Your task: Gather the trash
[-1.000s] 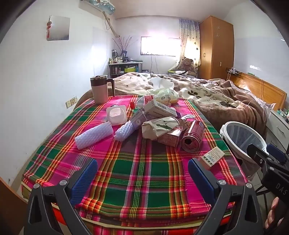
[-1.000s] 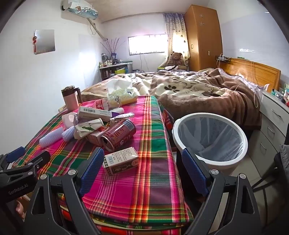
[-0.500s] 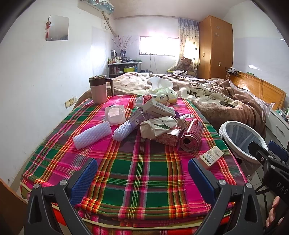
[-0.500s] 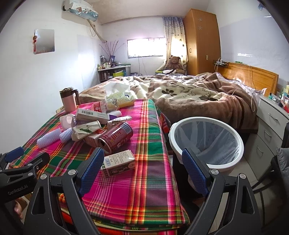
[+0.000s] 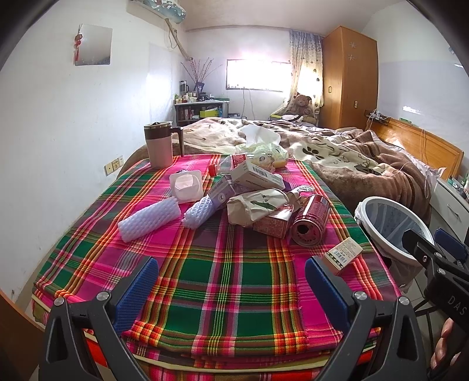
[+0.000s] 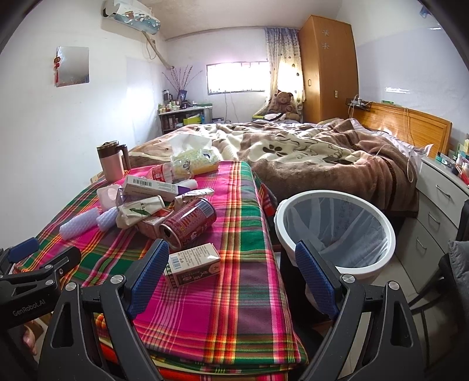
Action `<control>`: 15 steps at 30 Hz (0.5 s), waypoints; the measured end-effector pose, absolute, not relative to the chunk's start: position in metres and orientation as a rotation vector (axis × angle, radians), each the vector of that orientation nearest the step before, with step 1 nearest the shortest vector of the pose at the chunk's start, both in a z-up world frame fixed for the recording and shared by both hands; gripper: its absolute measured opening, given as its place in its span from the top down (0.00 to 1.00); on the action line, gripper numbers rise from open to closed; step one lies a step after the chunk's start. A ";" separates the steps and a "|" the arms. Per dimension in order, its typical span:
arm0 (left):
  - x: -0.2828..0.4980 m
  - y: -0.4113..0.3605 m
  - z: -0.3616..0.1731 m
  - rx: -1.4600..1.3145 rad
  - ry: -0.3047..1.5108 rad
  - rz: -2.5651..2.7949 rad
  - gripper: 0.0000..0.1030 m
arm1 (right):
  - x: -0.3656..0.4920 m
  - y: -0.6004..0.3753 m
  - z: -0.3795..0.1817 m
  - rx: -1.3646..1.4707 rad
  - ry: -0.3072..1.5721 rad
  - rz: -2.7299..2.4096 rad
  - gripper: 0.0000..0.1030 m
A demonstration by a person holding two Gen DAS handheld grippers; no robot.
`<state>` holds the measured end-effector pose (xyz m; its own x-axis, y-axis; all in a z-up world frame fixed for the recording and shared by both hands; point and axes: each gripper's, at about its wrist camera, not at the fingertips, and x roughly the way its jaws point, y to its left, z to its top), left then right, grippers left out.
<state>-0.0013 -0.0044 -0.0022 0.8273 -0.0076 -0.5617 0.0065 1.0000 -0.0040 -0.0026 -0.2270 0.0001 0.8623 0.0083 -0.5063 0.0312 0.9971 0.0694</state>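
Both tools, left tool (image 5: 231, 281) and right tool (image 6: 231, 272), stay spread wide, empty; the right has drawn back slightly from the small carton (image 6: 192, 265) on the table (image 6: 234, 293).

I'm in somebody's lived-in bedroom: unmade bed (image 6: 307, 158) with a brown blanket, teddy bear (image 6: 283, 101) by the curtained window (image 6: 237, 77), wooden wardrobe (image 6: 328, 67), wall air conditioner (image 6: 132, 14), and a plaid-covered table (image 5: 228, 278).

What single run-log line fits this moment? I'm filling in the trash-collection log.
phase: pre-grasp | left claw: open, empty | right claw: open, empty | nearest item: small carton | bin: liner only, beside table
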 end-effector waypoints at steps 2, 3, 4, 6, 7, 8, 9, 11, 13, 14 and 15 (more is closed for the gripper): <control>-0.001 -0.005 -0.003 -0.002 0.596 -0.008 0.01 | -0.003 -0.227 0.000 0.076 0.530 -0.012 0.13; -0.001 -0.004 -0.003 -0.003 0.596 -0.008 0.01 | -0.003 -0.227 0.000 0.076 0.530 -0.011 0.13; -0.001 -0.005 -0.003 -0.003 0.595 -0.009 0.01 | -0.003 -0.227 0.000 0.075 0.531 -0.011 0.13; 0.000 -0.005 -0.003 -0.004 0.596 -0.009 0.01 | -0.003 -0.227 0.000 0.075 0.530 -0.011 0.13; 0.000 -0.005 -0.003 -0.003 0.596 -0.009 0.01 | -0.002 -0.227 0.000 0.075 0.531 -0.010 0.13; 0.000 -0.005 -0.003 -0.003 0.596 -0.009 0.01 | -0.002 -0.227 0.000 0.074 0.532 -0.011 0.13; 0.000 -0.005 -0.003 -0.004 0.596 -0.009 0.01 | -0.002 -0.226 -0.001 0.073 0.533 -0.012 0.13; 0.000 -0.005 -0.003 -0.004 0.595 -0.011 0.01 | -0.002 -0.226 -0.001 0.073 0.533 -0.012 0.13; -0.001 -0.005 -0.003 -0.004 0.594 -0.010 0.01 | -0.003 -0.226 -0.001 0.072 0.532 -0.013 0.13; -0.001 -0.005 -0.003 -0.005 0.593 -0.011 0.01 | -0.003 -0.226 -0.001 0.073 0.531 -0.013 0.13; -0.001 -0.005 -0.003 -0.005 0.593 -0.012 0.01 | -0.003 -0.226 -0.001 0.071 0.530 -0.013 0.13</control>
